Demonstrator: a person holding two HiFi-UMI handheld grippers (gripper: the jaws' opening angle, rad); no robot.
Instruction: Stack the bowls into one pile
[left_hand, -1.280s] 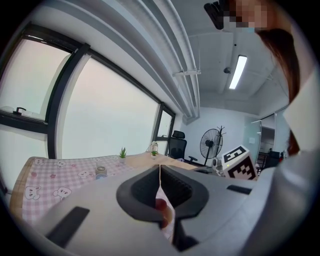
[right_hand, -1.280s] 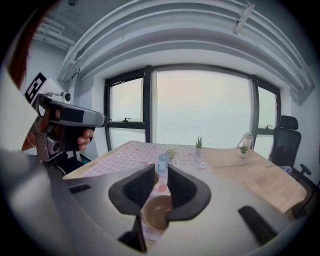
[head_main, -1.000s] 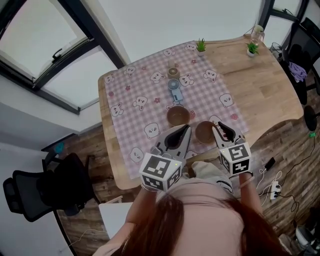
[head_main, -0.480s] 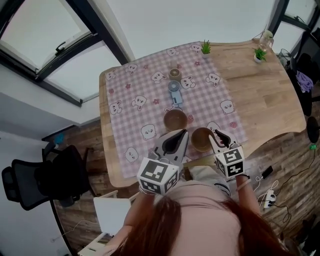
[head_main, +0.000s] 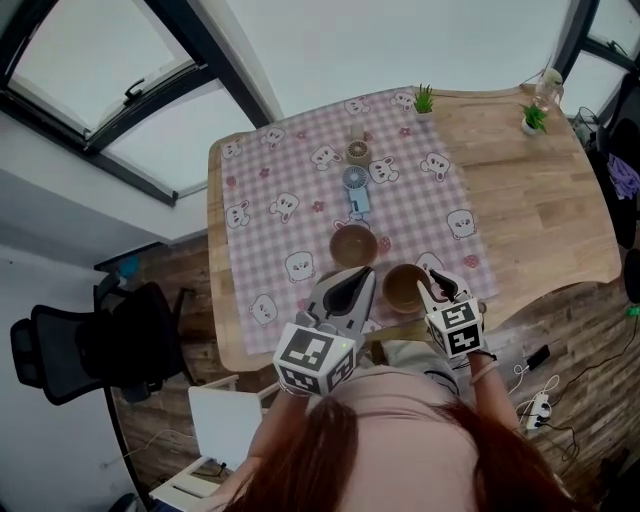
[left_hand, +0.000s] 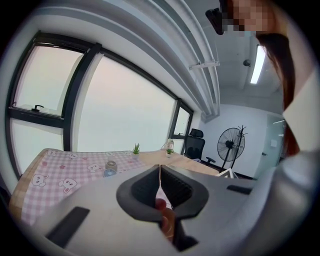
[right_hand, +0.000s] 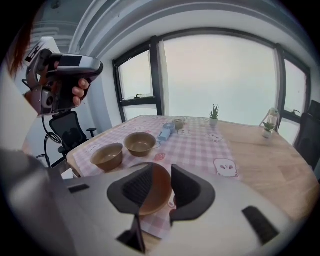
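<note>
Three brown bowls sit apart on the pink checked cloth (head_main: 280, 180). The far bowl (head_main: 354, 243) (right_hand: 140, 143) stands free. The near right bowl (head_main: 404, 286) (right_hand: 152, 192) lies under my right gripper (head_main: 436, 283) (right_hand: 161, 185). That gripper's jaws have just been opening, and they stand open with the bowl's near wall between them. The third bowl (right_hand: 107, 155) shows only in the right gripper view; in the head view my left gripper (head_main: 352, 283) (left_hand: 160, 172) covers it. The left gripper hovers above the cloth with its jaws shut and nothing held.
Farther along the cloth lie a small blue fan (head_main: 355, 185) and a round object (head_main: 357, 152). Two small potted plants (head_main: 425, 100) (head_main: 533, 118) and a bottle (head_main: 549, 82) stand at the table's far edge. A black office chair (head_main: 90, 345) is on the left.
My right gripper has sunk toward the near right bowl and now straddles its near wall. The left gripper has barely moved. The head view has shifted slightly.
</note>
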